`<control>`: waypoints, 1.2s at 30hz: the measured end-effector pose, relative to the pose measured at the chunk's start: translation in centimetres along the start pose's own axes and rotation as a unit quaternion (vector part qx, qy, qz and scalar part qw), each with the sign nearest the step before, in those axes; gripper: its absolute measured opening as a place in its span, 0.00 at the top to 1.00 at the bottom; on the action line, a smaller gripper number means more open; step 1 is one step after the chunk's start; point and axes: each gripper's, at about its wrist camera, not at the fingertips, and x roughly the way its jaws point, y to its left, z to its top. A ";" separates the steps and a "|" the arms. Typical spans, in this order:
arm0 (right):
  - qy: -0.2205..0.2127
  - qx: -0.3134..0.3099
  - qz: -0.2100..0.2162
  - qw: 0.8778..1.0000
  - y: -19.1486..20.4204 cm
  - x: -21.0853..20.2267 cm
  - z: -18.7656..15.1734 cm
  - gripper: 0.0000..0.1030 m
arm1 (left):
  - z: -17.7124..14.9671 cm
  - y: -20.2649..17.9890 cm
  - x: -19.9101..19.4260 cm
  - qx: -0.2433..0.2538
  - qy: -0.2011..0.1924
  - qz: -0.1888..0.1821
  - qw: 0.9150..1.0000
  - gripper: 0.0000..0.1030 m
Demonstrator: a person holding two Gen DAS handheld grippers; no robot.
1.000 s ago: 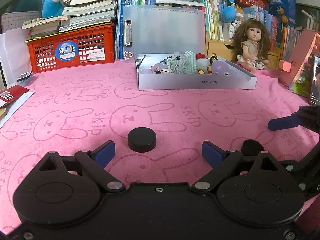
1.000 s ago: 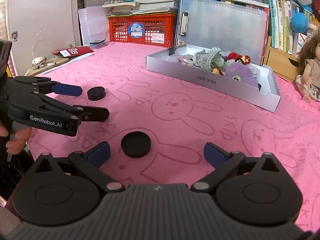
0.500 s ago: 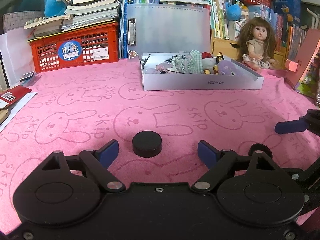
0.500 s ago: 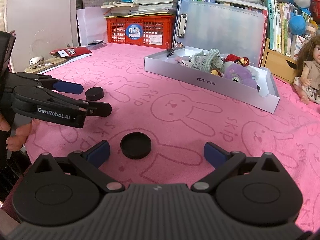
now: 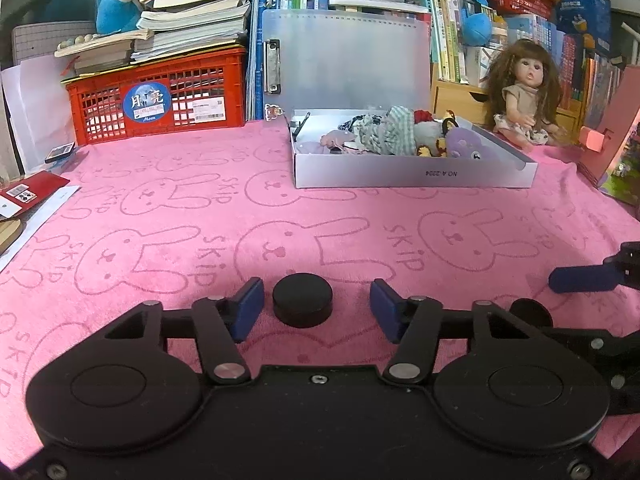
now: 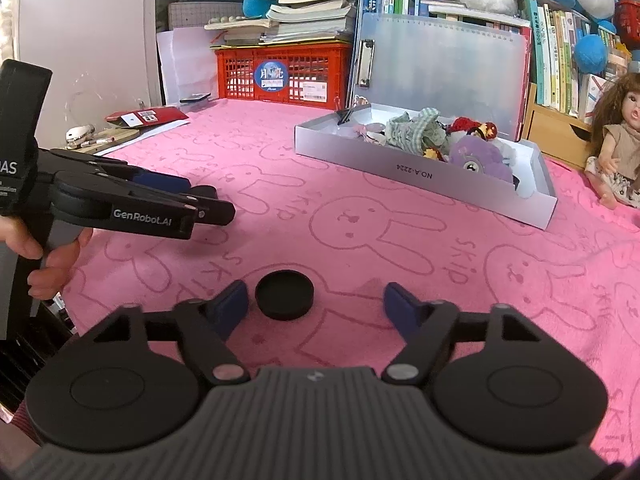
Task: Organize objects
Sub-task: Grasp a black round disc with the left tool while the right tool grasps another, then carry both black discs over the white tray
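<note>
A black round puck point(image 5: 303, 300) lies flat on the pink rabbit-print cloth point(image 5: 200, 220). My left gripper point(image 5: 316, 311) straddles it with jaws closing; the blue pads point(image 5: 248, 310) stand just off its sides, a wider gap on the right. A second black puck point(image 6: 285, 294) lies between the fingers of my right gripper point(image 6: 315, 308), whose jaws are closing too; its left pad is near the puck and the right pad is well clear. In the right wrist view the left gripper point(image 6: 192, 204), held by a hand point(image 6: 48, 256), hides the first puck.
An open white box point(image 5: 416, 178) of small soft toys sits mid-table with its clear lid up. Behind it stand a red crate point(image 5: 160, 100) under stacked books and a doll point(image 5: 524, 96). Red cards point(image 5: 28, 194) and papers lie at the left edge.
Both grippers' jaws have narrowed around their pucks. The left gripper has come slightly forward, so its puck now sits between the pads. The right gripper has stayed in place.
</note>
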 end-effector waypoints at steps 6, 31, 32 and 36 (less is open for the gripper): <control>-0.005 0.007 -0.001 1.000 -0.1 -0.3 0.0 0.54 | 0.2 0.0 0.1 -0.004 -0.003 0.006 1.000 0.71; -0.022 0.022 -0.011 0.999 -0.5 -0.7 0.6 0.64 | 0.6 -1.3 -1.2 -0.003 -0.010 -0.021 1.000 0.71; -0.023 0.024 -0.012 0.999 -0.5 -0.7 0.6 0.64 | 0.6 -1.4 -1.3 -0.002 -0.011 -0.022 1.000 0.71; -0.025 0.030 -0.017 0.999 -0.8 -0.8 0.6 0.64 | 0.7 -1.8 -1.4 0.002 -0.015 -0.026 1.000 0.71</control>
